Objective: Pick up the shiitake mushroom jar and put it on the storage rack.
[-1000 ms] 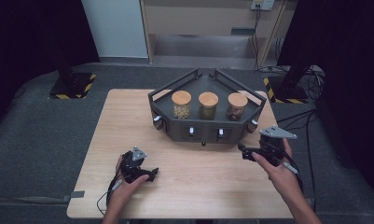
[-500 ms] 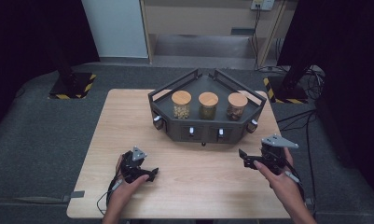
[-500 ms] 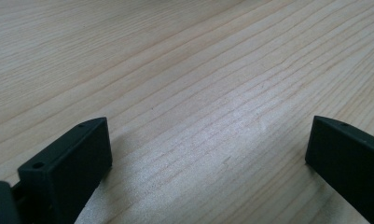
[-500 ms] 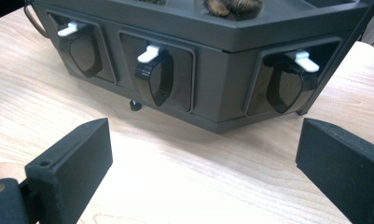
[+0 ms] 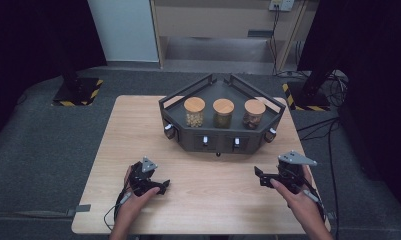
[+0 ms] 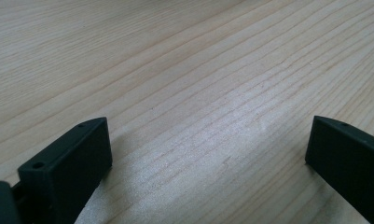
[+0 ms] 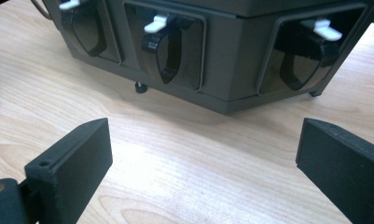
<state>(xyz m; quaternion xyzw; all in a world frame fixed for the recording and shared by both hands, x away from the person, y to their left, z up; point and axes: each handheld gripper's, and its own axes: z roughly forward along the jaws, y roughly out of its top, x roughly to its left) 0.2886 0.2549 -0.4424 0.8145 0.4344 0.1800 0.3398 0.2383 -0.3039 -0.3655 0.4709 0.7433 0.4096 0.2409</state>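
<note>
2 tools gape wide, empty: left tool (image 5: 160, 187), right tool (image 5: 259, 177).

No readable text, label, brand or number in any view; dark rack (image 7: 231, 56) ahead of right jaws carries white lever tabs (image 7: 155, 22), unmarked; jar lids (image 5: 223, 106) plain wood, no print; black-yellow hazard stripes (image 5: 78, 92) on floor stand base, pattern only, no wording

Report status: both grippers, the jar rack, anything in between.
Left gripper open, empty, low over table. Right gripper open, empty, facing rack. Three jars untouched. Path clear.
</note>
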